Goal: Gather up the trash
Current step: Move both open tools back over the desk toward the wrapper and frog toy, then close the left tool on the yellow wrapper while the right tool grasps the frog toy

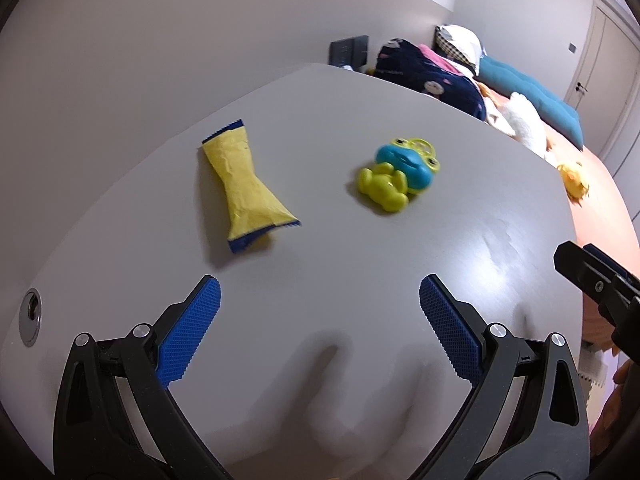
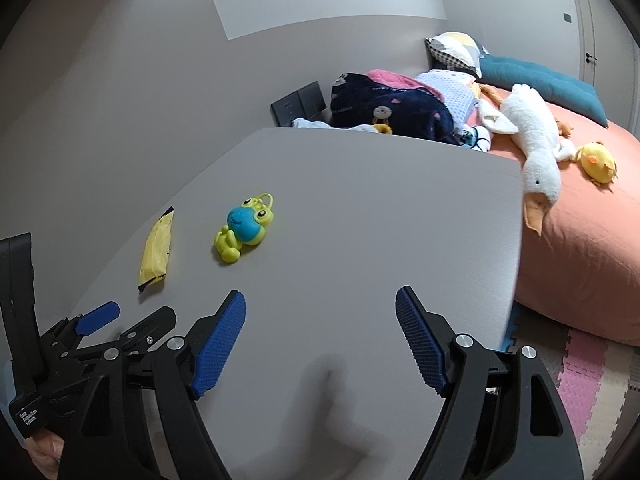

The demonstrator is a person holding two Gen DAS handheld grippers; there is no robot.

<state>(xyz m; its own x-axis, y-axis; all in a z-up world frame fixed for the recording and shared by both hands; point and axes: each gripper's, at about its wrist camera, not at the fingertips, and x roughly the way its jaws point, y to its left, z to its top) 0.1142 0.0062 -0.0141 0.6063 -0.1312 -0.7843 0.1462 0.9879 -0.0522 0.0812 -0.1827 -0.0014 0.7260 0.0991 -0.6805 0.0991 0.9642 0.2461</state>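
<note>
Grey table (image 2: 360, 216) beside a coral-sheeted bed (image 2: 580, 248), plain walls (image 2: 120, 60) behind.

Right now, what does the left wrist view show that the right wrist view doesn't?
Left only: a round metal fitting set in the table near its left edge.
Right only: a white toy goose on the orange bed, and pink floor mats.
Both: the yellow wrapper and frog toy on the grey table, untouched.
</note>
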